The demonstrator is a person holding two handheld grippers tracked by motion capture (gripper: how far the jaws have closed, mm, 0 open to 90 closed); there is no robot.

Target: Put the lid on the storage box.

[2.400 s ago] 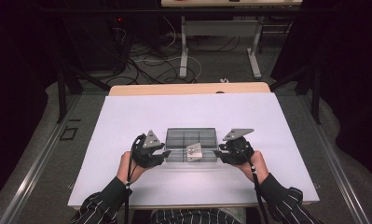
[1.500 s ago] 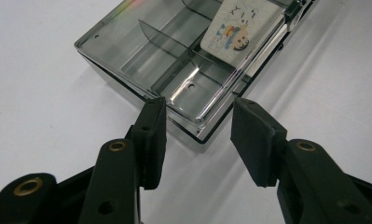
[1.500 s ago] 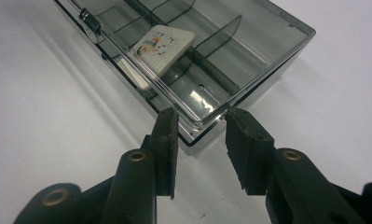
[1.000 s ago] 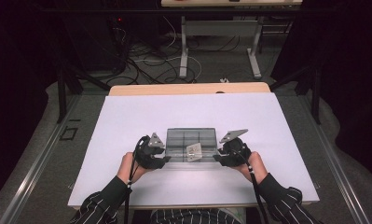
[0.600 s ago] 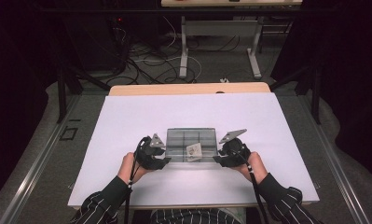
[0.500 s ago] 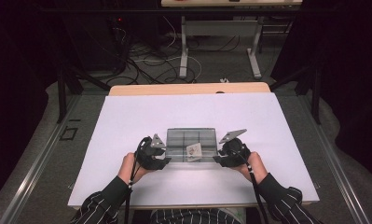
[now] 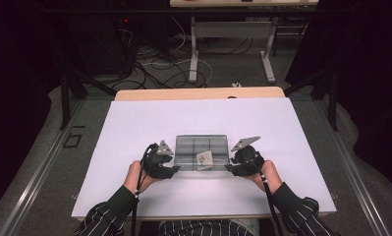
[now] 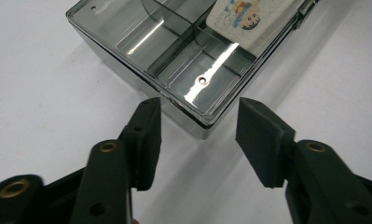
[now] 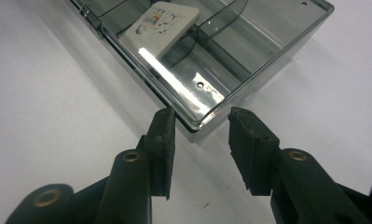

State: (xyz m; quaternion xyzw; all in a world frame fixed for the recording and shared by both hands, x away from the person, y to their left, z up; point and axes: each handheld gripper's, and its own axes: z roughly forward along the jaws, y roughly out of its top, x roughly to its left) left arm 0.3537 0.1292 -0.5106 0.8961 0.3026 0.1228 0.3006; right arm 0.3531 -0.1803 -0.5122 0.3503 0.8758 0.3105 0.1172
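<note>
- Jaws of your left gripper [image 8: 197, 121] have just been opening; they straddle one near corner of the clear box [image 8: 174, 51], pads off it.
- Your right gripper [image 9: 200, 133] stands parted at the other near corner.
- Box's long axis runs between both grippers, equally near each.

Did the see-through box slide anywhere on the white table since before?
No. The see-through box sits in the same spot on the white table, its far rim the same gap from the wooden edge behind it.
</note>
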